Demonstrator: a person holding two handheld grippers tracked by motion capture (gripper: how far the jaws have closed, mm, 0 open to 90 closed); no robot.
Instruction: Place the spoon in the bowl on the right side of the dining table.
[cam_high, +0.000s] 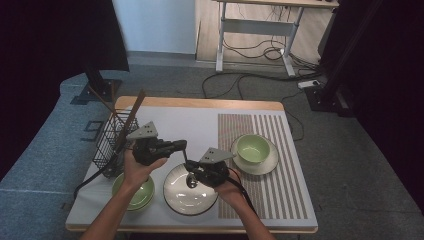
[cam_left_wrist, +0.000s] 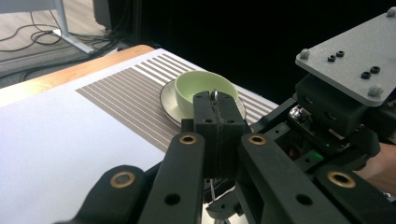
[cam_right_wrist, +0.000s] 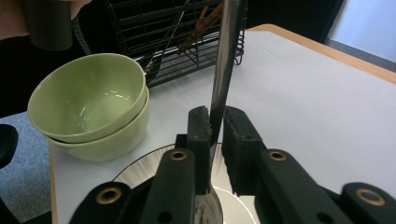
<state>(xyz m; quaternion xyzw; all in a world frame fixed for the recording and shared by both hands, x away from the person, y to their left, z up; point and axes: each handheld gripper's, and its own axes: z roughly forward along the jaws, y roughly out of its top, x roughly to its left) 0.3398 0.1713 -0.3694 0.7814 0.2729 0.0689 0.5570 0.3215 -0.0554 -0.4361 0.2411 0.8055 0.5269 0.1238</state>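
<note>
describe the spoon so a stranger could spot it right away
Start at the white plate at the table's near edge, between the stacked green bowls and the striped mat. Above it stands the spoon, bowl end down, the scene's shiny metal piece, its handle between both hand-held grippers.

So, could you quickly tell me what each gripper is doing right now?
Left gripper: shut on the spoon's handle tip.
Right gripper: around the handle, a gap showing on one side.
</note>
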